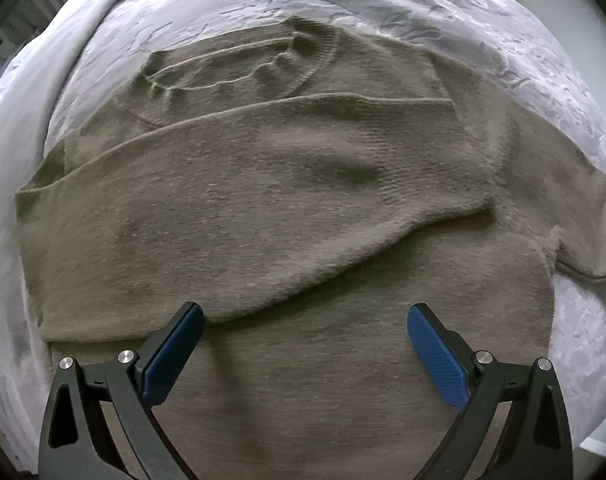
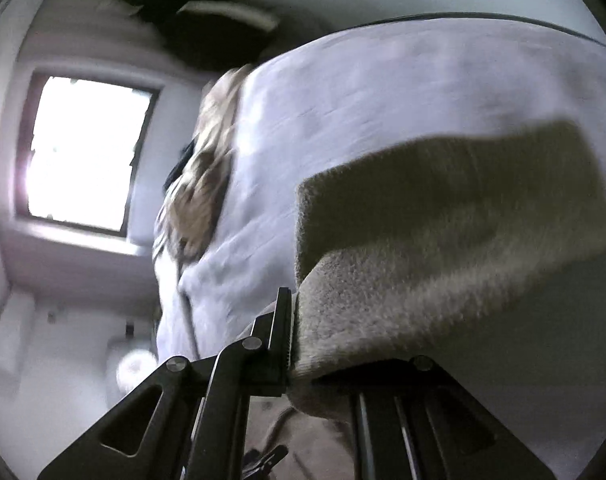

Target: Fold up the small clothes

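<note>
A beige knitted sweater [image 1: 263,208] lies spread on the white bedspread [image 1: 343,4], collar at the top, one sleeve folded across its body. My left gripper [image 1: 305,320] points straight down over the sweater's lower part, its blue pads wide apart and nothing between them. In the blurred right wrist view, my right gripper [image 2: 293,320] is shut on a part of the sweater [image 2: 443,240]. The knit drapes from the jaws to the right, lifted over the bed. Which part of the sweater this is I cannot tell.
The bedspread's loose fold [image 1: 31,92] hangs at the left. In the right wrist view a bright window [image 2: 83,152] sits at the left, a mottled tan-and-brown item [image 2: 207,176] lies at the bed's edge [image 2: 383,120], and a dark shape is near the ceiling.
</note>
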The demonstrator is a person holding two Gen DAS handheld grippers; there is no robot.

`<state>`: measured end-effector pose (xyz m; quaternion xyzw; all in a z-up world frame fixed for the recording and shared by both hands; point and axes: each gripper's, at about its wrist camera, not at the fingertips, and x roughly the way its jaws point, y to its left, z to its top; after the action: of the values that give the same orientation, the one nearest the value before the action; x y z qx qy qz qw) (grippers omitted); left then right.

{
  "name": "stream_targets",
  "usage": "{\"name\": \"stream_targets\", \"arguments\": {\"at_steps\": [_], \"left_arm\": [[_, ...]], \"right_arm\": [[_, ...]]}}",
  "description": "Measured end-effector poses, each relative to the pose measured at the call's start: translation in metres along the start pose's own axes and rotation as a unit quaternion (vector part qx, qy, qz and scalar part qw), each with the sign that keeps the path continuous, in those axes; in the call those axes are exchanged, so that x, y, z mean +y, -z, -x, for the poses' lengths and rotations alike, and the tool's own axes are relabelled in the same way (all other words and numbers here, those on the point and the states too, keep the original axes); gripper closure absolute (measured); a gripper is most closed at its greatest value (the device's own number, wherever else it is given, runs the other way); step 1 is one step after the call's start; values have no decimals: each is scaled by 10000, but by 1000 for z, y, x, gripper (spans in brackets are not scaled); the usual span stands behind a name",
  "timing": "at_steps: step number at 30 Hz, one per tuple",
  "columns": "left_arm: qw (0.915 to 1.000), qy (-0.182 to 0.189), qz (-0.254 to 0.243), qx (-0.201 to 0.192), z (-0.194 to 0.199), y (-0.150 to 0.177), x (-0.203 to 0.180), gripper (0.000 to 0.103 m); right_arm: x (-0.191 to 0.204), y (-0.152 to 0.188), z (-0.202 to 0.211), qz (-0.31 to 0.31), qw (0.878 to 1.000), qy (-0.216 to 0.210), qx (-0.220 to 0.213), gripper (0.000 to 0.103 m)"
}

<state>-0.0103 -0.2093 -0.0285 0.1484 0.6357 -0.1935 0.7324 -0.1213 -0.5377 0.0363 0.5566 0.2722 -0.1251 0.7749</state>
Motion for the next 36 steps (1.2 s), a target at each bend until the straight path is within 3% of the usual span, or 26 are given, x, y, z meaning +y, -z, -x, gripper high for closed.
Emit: {"name": "stream_targets", "arguments": {"at_steps": [5, 10, 13, 16, 17, 19, 20, 21, 26, 28, 30, 32, 33, 36], "left_arm": [[9999, -58, 160, -30, -5, -9, 23, 1], [9989, -197, 401, -159, -2, -10, 55, 1], [9971, -300, 636, -292, 3, -10, 78, 1], [9948, -420, 827, -410, 5, -9, 103, 1], [9941, -470, 882, -432, 5, -8, 112, 1], [9930, -530, 970, -416, 2, -8, 125, 1], [9924, -546, 1031, -388, 0, -9, 125, 1], [9919, -542, 1079, -381, -2, -8, 131, 1], [9888, -259, 1415, -399, -8, -4, 167, 1], [9877, -97, 1502, -412, -10, -4, 176, 1], [9868, 56, 1552, -463, -10, -5, 185, 1], [9854, 222, 1596, -547, -10, -5, 199, 1], [9846, 286, 1619, -588, -9, -4, 206, 1], [9800, 538, 1771, -735, -2, -7, 224, 1]], "right_arm": [[65, 28, -59, 1007, 9929, -130, 626, 94], [118, 91, -139, 1996, 9669, 54, 1588, 94], [127, 136, -185, 2393, 9444, 421, 2217, 94], [112, 168, -217, 2492, 9263, 1072, 2613, 90], [106, 172, -220, 2378, 9262, 1173, 2681, 90], [91, 171, -214, 1868, 9400, 922, 2704, 73], [86, 168, -208, 1606, 9465, 744, 2698, 55], [82, 164, -203, 1346, 9529, 584, 2656, 45], [70, 143, -171, 765, 9742, 795, 1969, 44], [66, 131, -165, 413, 9813, 838, 1680, 48], [64, 122, -163, 291, 9840, 842, 1545, 96], [83, 122, -169, 738, 9814, 876, 1540, 96], [101, 129, -173, 1246, 9758, 866, 1573, 96], [152, 163, -196, 2498, 9467, 651, 1924, 96]]}}
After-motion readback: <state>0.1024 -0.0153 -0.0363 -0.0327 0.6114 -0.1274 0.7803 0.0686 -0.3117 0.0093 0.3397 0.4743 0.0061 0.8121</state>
